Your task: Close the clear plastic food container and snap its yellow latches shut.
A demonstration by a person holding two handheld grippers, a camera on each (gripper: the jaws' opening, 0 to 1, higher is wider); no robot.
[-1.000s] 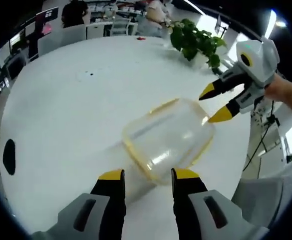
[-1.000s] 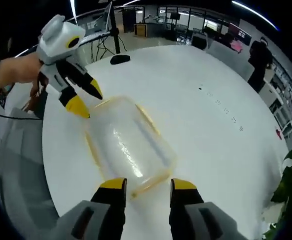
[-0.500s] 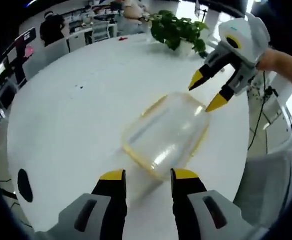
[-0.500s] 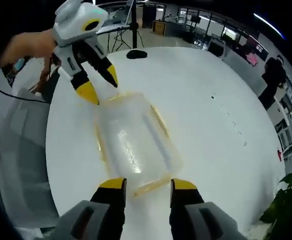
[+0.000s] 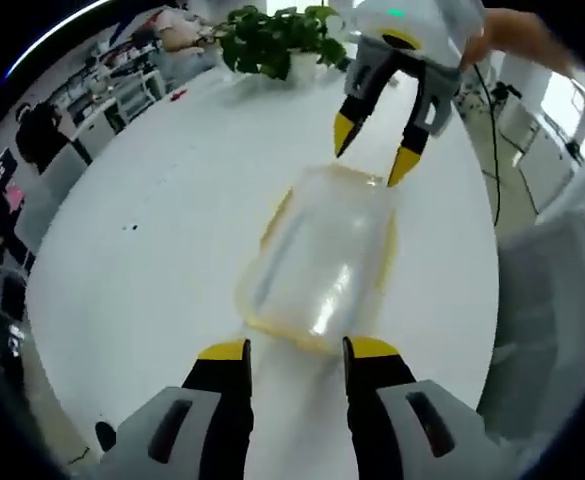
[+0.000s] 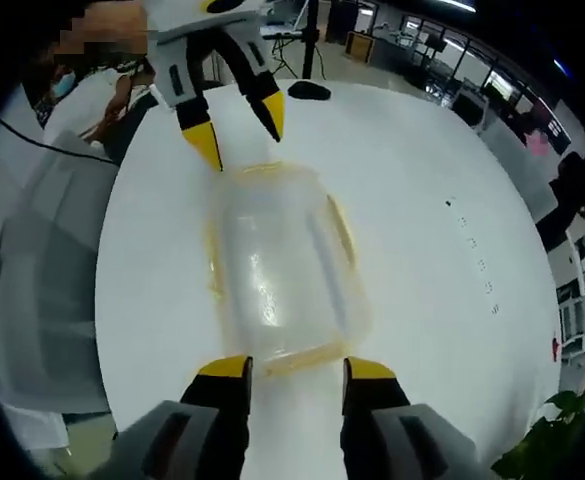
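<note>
A clear plastic food container (image 5: 322, 262) with yellow edging lies on the round white table (image 5: 152, 230), lid on. My left gripper (image 5: 297, 350) is open at its near short end, jaws either side of that edge. My right gripper (image 5: 372, 148) is open at the far short end, tips just above the rim. In the right gripper view the same container (image 6: 280, 270) runs lengthwise away from my right gripper (image 6: 295, 367), with the left gripper (image 6: 240, 128) open at the far end. Yellow latches (image 6: 342, 232) show along the container's long sides.
A potted green plant (image 5: 277, 40) stands at the table's far edge. A black oval object (image 6: 310, 90) lies on the table beyond the container. Chairs, desks and a person (image 5: 42, 130) stand past the table. A grey chair (image 6: 42, 270) sits close to the table's edge.
Both views have swung round so the container now lies lengthwise between the two grippers. Each gripper now faces a short end; both stay open.
</note>
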